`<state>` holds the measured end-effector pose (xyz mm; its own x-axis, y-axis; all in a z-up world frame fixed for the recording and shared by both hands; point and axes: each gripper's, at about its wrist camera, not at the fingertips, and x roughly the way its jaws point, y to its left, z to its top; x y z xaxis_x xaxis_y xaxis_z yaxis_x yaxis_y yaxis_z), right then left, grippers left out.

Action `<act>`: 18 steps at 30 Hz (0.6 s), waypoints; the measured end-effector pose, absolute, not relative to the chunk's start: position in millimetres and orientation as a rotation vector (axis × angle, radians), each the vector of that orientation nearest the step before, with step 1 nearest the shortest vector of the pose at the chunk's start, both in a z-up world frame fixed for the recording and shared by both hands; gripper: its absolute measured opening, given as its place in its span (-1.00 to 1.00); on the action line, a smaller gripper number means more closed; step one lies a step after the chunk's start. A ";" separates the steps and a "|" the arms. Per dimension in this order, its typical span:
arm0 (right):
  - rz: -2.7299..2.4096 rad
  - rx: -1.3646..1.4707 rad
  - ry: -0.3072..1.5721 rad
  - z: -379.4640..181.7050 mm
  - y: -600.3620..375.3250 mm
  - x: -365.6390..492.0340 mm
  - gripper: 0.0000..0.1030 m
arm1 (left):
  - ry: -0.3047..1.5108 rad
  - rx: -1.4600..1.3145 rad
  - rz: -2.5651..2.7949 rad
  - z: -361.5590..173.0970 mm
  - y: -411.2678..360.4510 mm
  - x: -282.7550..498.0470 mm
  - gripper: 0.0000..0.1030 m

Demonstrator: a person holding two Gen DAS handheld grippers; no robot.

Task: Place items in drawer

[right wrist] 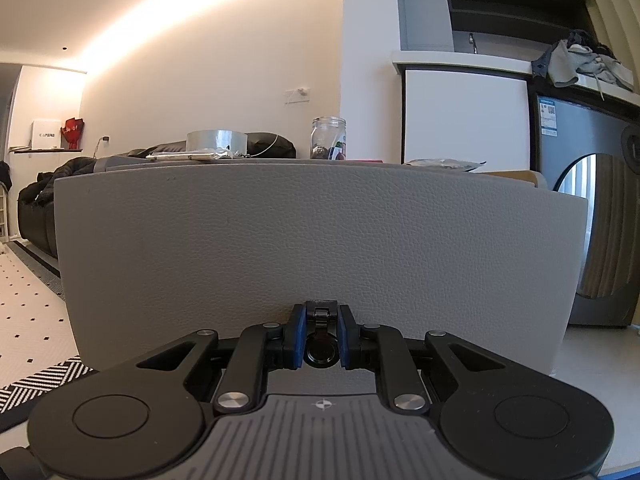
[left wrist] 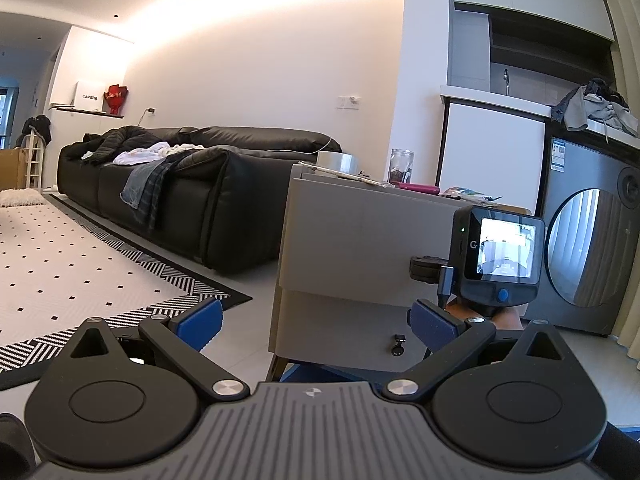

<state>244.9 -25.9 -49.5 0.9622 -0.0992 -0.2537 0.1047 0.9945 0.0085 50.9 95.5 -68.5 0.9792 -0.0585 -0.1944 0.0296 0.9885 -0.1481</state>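
Your right gripper [right wrist: 321, 338] is level and pointing far, its blue pads [right wrist: 297, 336] pinched in on a small black pull. Your left gripper [left wrist: 316, 318] sits to its left, jaws spread wide, fingers [left wrist: 202, 320] holding nothing.

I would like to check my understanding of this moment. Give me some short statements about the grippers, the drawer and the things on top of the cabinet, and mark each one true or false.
1. The right gripper is closed on the drawer pull. True.
2. The left gripper holds the glass jar. False: its jaws are wide apart and hold nothing; the glass jar stands on the cabinet top.
3. A roll of tape sits on the cabinet top. True.
4. The sofa is white. False: it is black.
5. The drawer front is grey with a leather-like grain. True.
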 end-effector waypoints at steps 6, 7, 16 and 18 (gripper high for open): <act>-0.101 0.014 0.255 -50.0 -26.8 250.2 -0.64 | 0.203 -0.146 -0.043 -68.7 95.2 51.2 1.00; -0.101 0.014 0.255 -50.5 -27.3 251.5 -0.65 | 0.202 -0.145 -0.043 -68.5 94.7 50.8 1.00; -0.093 0.021 0.261 -50.6 -30.0 262.8 -0.65 | 0.203 -0.146 -0.043 -69.0 94.3 49.8 1.00; -0.093 0.014 0.259 -51.3 -29.6 264.5 -0.65 | 0.203 -0.147 -0.043 -69.7 94.8 50.3 1.00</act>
<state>264.5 -29.6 -51.3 0.9625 -0.0900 -0.2561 0.0936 0.9956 0.0019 50.3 94.8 -69.7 0.9786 -0.0571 -0.1977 0.0274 0.9883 -0.1497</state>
